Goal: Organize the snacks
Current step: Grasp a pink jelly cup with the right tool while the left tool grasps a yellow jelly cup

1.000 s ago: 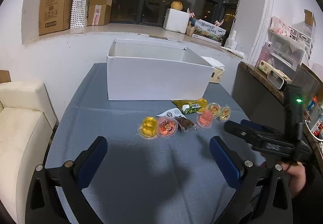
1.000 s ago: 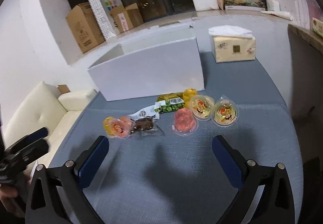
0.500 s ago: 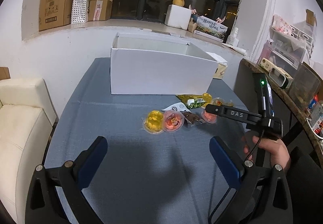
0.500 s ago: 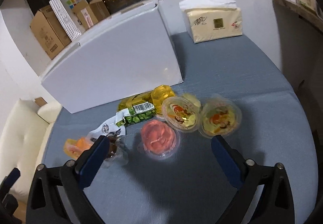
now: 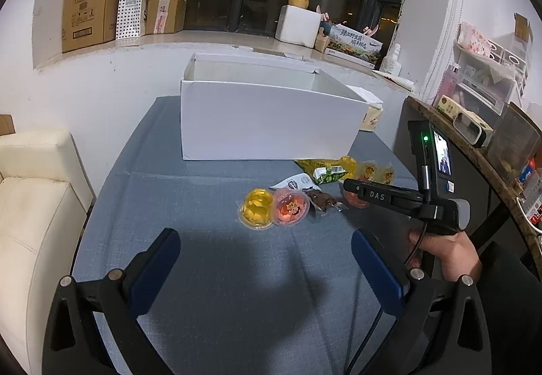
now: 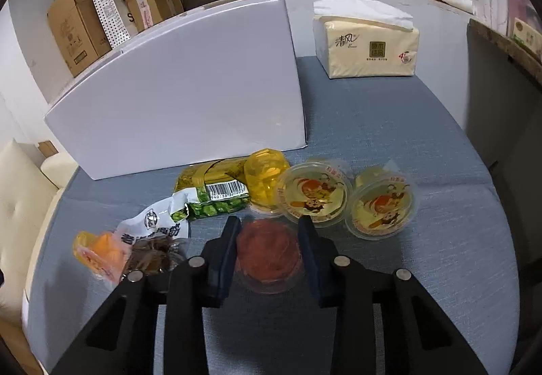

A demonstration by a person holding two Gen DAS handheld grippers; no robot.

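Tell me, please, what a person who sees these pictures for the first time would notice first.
First, the right gripper, low in the right wrist view: its jaws are closing around a red jelly cup on the blue tablecloth. Next, the big white box behind the scattered snacks. The left gripper hangs wide open and empty, nearer the table's front edge.

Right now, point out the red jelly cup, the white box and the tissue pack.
red jelly cup [image 6: 269,251]: right wrist view, on its upturned base.
white box [image 6: 189,94]: right wrist view, on its front wall.
tissue pack [image 6: 367,48]: right wrist view, on its printed front.
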